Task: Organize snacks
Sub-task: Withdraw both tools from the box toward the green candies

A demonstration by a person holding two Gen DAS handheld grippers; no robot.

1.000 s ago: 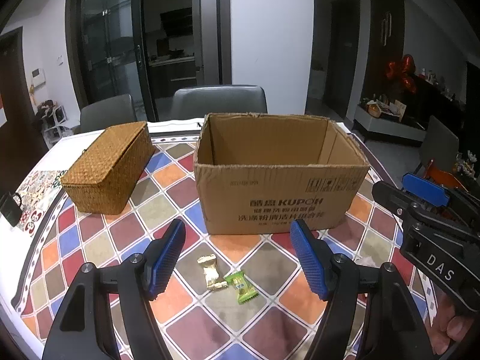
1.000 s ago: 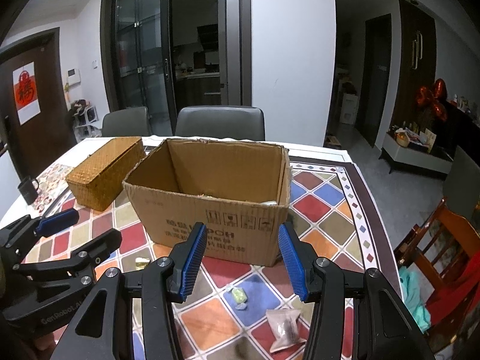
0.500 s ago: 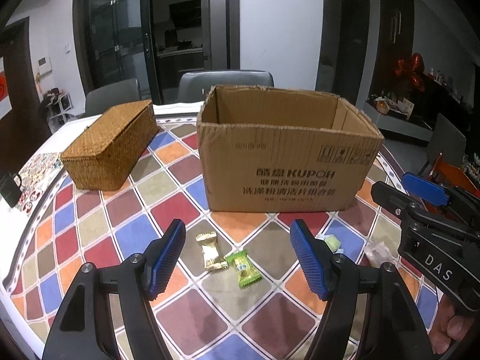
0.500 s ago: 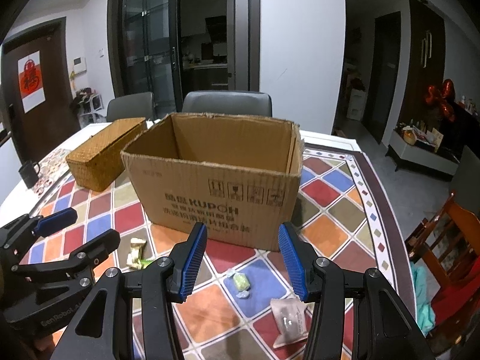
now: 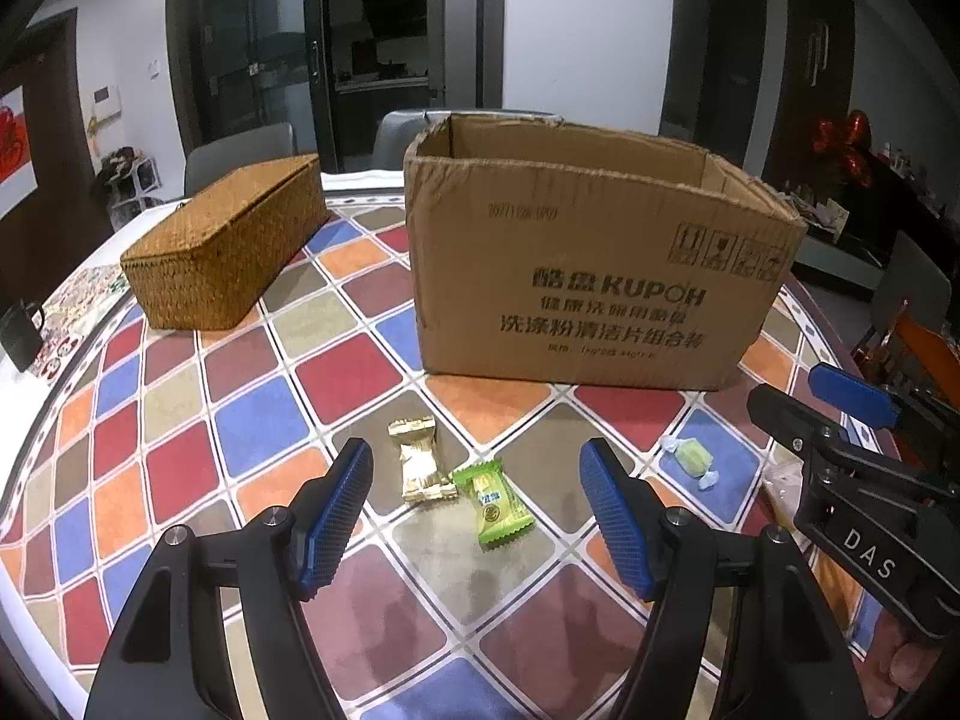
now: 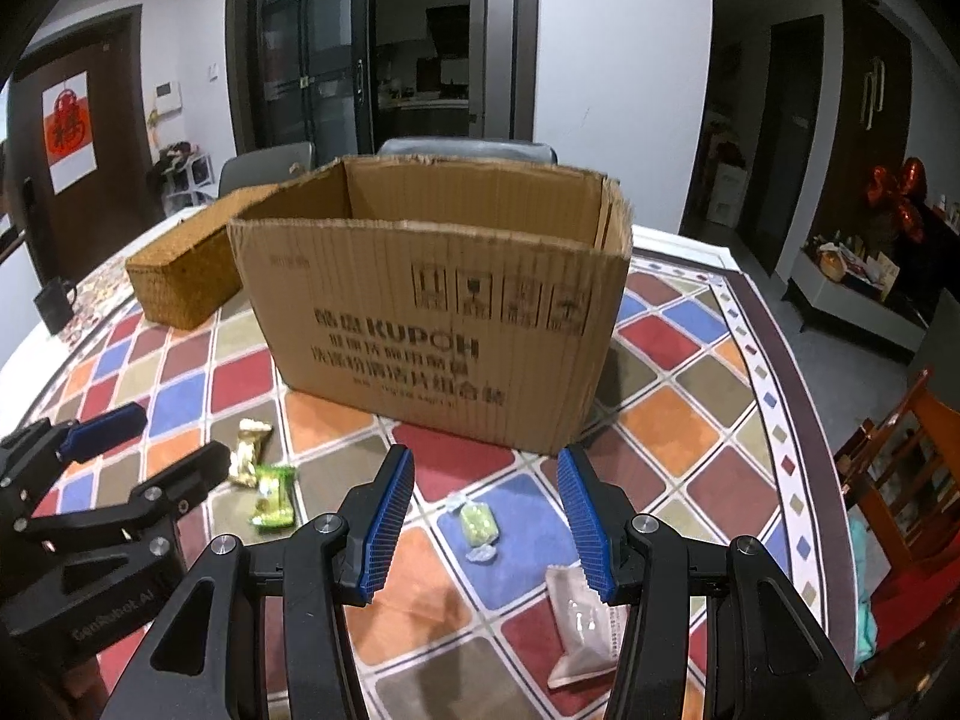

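Snacks [image 5: 456,480] lie before KUPOH carton [image 5: 594,264] — both grippers [image 5: 474,516] [image 6: 486,516] gape, empty.

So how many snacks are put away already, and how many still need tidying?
Nothing looks put away yet: the cardboard box hides its inside and the wicker basket is closed. Both grippers, left and right, are open and empty above the table. Four snacks are left: a gold candy, a green packet, a green twist-wrapped sweet and a clear packet.
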